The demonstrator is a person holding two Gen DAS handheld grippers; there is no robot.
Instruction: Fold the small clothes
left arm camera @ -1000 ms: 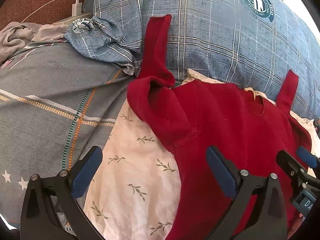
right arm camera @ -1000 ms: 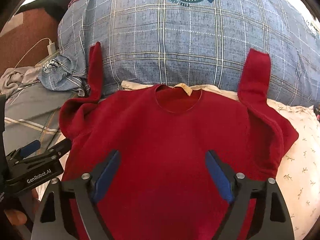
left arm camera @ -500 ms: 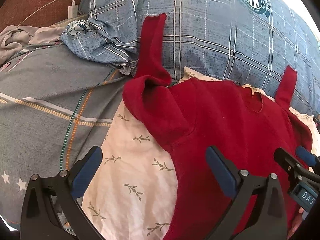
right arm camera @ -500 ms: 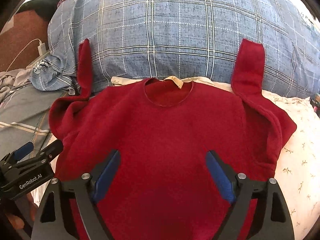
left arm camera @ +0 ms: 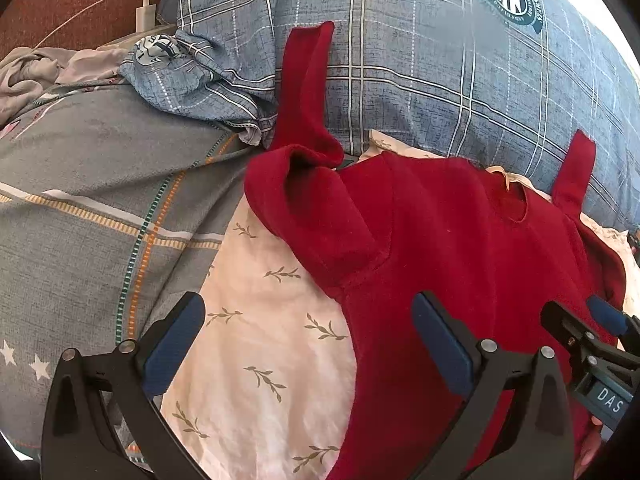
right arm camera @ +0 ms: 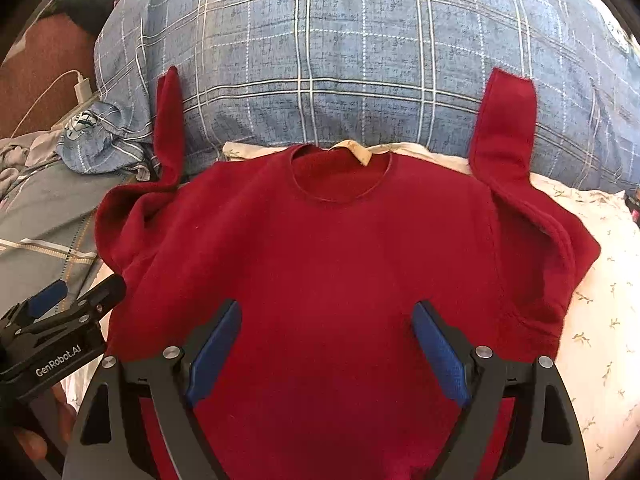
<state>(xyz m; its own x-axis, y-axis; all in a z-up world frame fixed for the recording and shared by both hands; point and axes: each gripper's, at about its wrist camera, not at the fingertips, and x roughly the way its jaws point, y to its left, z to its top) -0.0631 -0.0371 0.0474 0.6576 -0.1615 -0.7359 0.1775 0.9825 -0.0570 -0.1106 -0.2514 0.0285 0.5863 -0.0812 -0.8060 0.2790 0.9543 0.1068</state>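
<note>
Pillow (right arm camera: 360, 60) shifted up-frame; sweater (right arm camera: 320, 260) flat on leaf-print sheet (right arm camera: 600, 320).

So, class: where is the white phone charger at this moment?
In both wrist views the white phone charger sits far upper left, beside the blue plaid pillow, above a crumpled blue cloth.

The bed has a grey cover (left arm camera: 92, 184) with stripes and stars on the left. A white cloth (left arm camera: 264, 320) with little leaves lies on it, and the red sweater (right arm camera: 320, 264) lies flat on that cloth. A big blue checked pillow (right arm camera: 340, 60) sits at the far side. Both sleeves rest up against it. At the far left is a pile of what may be crumpled grey clothes (left arm camera: 36, 72).
</note>
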